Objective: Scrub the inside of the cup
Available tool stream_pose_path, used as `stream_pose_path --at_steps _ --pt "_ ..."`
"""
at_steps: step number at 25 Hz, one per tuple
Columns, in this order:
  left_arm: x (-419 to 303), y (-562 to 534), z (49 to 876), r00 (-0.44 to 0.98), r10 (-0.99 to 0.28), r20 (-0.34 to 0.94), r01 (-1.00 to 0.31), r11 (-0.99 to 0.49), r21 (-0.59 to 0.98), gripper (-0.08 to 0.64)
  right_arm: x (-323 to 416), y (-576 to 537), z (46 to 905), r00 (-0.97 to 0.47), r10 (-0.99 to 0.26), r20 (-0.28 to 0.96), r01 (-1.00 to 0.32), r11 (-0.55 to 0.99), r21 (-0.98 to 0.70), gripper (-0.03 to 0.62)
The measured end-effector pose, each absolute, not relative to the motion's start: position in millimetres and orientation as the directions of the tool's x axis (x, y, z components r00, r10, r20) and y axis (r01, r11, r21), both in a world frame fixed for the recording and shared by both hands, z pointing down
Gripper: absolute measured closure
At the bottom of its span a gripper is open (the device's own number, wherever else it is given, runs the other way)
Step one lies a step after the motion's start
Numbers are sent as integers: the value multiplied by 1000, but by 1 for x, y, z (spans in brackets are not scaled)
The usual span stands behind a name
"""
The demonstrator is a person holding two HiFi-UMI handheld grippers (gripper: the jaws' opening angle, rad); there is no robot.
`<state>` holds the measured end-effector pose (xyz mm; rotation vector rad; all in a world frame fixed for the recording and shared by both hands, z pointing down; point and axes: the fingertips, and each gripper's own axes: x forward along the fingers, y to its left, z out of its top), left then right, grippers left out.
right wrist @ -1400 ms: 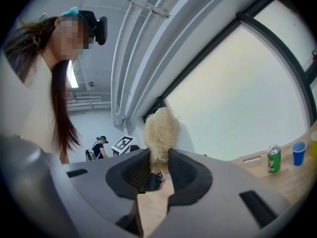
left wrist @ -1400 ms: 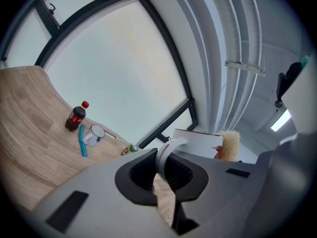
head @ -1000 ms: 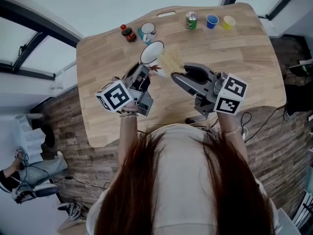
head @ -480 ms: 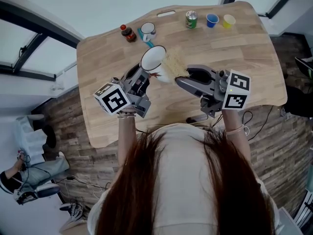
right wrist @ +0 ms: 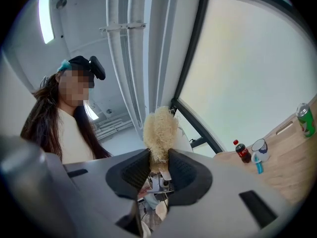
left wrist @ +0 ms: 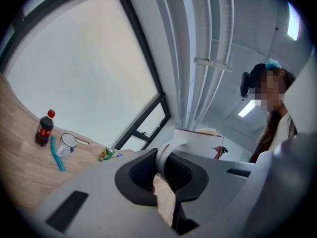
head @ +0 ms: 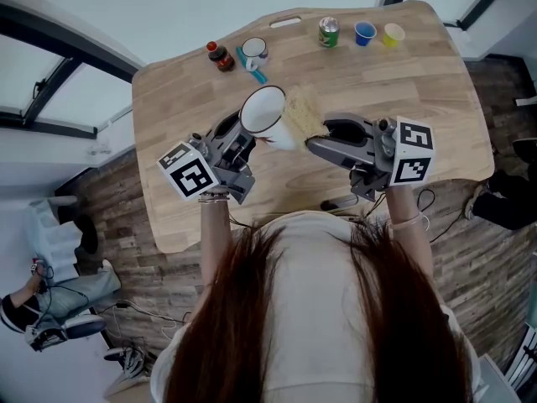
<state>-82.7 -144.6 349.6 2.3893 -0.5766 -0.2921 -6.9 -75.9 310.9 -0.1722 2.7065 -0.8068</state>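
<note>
A white enamel cup [head: 263, 110] hangs above the wooden table [head: 436, 99], its mouth tilted up toward the head camera. My left gripper [head: 248, 136] is shut on the cup's handle [left wrist: 166, 151]. The cup body [left wrist: 199, 141] shows just past the jaws in the left gripper view. My right gripper [head: 320, 135] is shut on a pale straw-coloured fibre scrubber [head: 304, 111]. The scrubber's tuft [right wrist: 159, 131] sticks out beyond the pads of the right gripper [right wrist: 159, 170]. It sits beside the cup's right side, outside the mouth; I cannot tell whether they touch.
Along the table's far edge stand a cola bottle [head: 221, 56], a second white mug [head: 254, 53] with a teal stick [head: 255, 71] by it, a green can [head: 328, 33], a blue cup [head: 364, 34] and a yellow cup [head: 393, 34]. Brick-pattern floor lies beyond the table's left edge.
Both grippers have drawn back toward the person with the cup and the scrubber. The cup's mouth now looks larger and the scrubber stays at its right side.
</note>
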Motion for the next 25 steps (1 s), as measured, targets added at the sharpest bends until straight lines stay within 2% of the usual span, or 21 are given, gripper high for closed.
stream_pose_path --at_steps 16,25 --pt "-79 -127 334 938 -322 -130 -184 -779 600 537 -13 -57 304 -949 -22 -315 169 807 -565 482" --pt "-77 -115 329 956 -246 -159 -109 -803 586 537 -17 -44 301 -945 38 -324 223 802 -554 482"
